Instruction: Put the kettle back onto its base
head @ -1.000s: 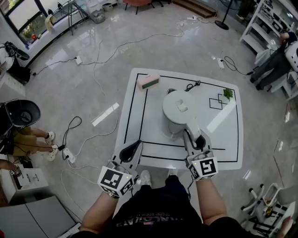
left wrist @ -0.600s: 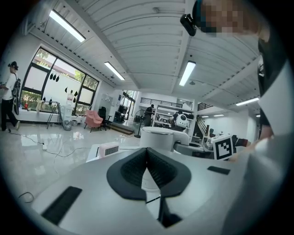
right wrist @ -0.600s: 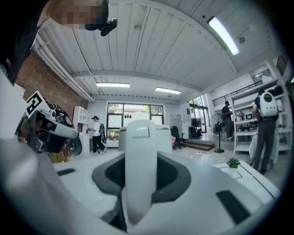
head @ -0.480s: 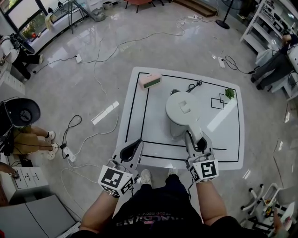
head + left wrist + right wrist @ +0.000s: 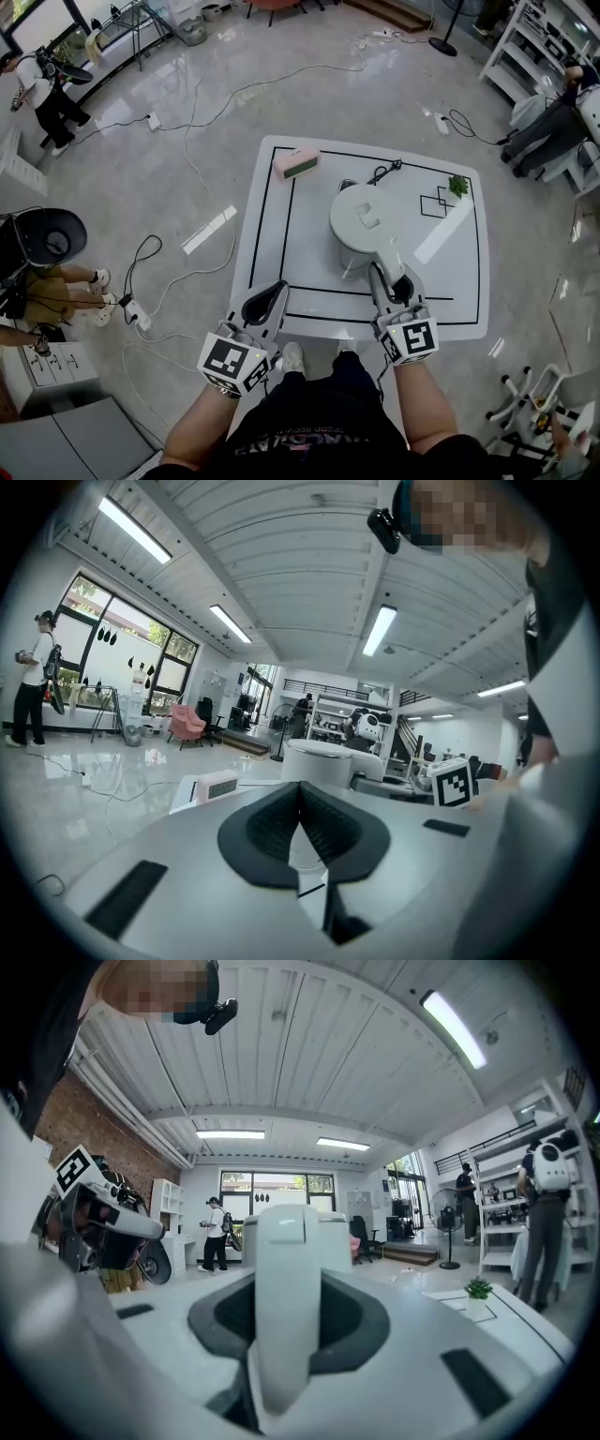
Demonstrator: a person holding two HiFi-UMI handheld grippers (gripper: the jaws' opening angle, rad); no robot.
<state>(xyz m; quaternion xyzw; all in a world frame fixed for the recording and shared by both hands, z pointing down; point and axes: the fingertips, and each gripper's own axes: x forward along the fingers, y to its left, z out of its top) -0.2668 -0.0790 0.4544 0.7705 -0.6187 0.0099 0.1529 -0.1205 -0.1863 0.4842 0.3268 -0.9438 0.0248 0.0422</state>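
Head view: the white, round kettle (image 5: 361, 220) stands mid-tabletop (image 5: 281, 234). Its smooth lid (image 5: 364, 208) is shut, so the contents are hidden, and I cannot tell whether a base lies beneath. The right tongs (image 5: 390, 281) clamp its curved handle (image 5: 382, 261). The left tongs (image 5: 272, 292) rest closed and empty at the near edge. Kettle and both tongs sit where they did a second ago.

Left gripper view: the ribbed black pads (image 5: 323, 822) press together with nothing between them. Beyond stands the kettle, with a pink boxy clock (image 5: 217, 786) to its left.

Right gripper view: the glossy white handle fills the gap between the pads.
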